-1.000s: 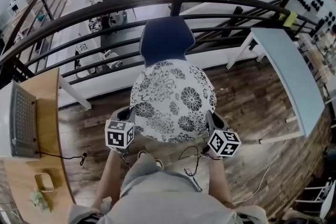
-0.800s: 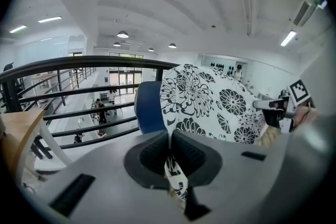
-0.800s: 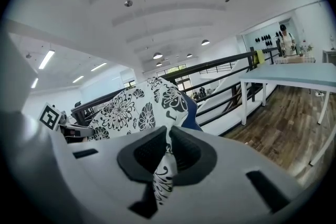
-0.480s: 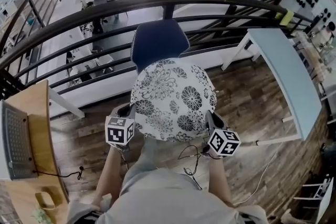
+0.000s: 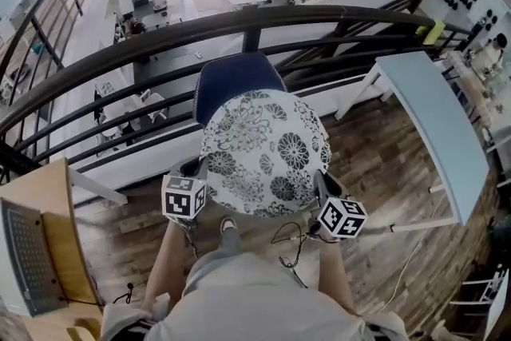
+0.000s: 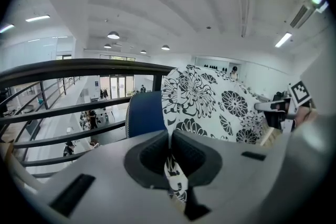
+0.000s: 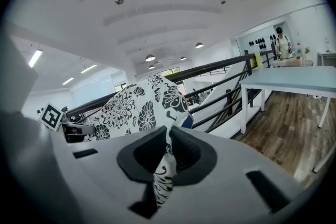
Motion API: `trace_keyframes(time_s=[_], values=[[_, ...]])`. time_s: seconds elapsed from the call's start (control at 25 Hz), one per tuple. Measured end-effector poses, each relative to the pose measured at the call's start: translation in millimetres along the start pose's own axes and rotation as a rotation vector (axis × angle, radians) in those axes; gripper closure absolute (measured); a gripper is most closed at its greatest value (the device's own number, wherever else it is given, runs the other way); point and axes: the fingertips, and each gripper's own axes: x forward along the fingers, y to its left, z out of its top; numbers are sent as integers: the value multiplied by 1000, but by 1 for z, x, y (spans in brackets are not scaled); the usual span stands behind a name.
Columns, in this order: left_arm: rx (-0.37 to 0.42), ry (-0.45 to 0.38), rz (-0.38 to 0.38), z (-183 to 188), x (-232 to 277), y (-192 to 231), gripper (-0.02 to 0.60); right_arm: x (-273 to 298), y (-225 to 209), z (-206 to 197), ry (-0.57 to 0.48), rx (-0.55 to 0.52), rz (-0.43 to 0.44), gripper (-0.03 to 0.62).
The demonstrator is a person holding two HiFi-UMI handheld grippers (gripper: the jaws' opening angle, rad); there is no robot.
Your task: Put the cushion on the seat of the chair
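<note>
Grip on both sides right now: your left gripper sits at the lower-left rim of the cushion and your right gripper at its lower-right rim, with the floral disc filling the middle of the head view. Look down each gripper's own view and the story is the same, both pairs of jaws pinched tight on a fold of the printed cover, a tail of cloth hanging out beneath them. That two-point hold makes sense, because a soft round pad sags and folds if you carry it by one edge; pulling it from two sides keeps it spread. You're holding the near edge, so the far edge leads toward the blue backrest of the chair, which peeks out just above the cushion at upper centre, in front of the dark railing. From the gripper views the cushion rises up and away from the jaws, tilted, so I'd judge it's in the air over the seat rather than lying flat. The seat itself is hidden under the fabric, so whether the far edge touches it I can't say. The pale table at right stands well apart.
</note>
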Motion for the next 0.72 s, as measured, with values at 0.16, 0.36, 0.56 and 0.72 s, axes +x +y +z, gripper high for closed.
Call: trace_keyframes(time_s=[0.16,0.36,0.56,0.72], values=[[-19,5,-12,2,34,15,568,31,-9,3,13,-11,-12,569],[-32,5,-27,14,64,39,568,67,0,16,22,-30,-11,569],[-58,45,-29,3,82,41,568,84,-6,15,42,-38,-12,569],[-60,74,-16,-5,87,41,568,94,-17,13,63,-25,-6,569]])
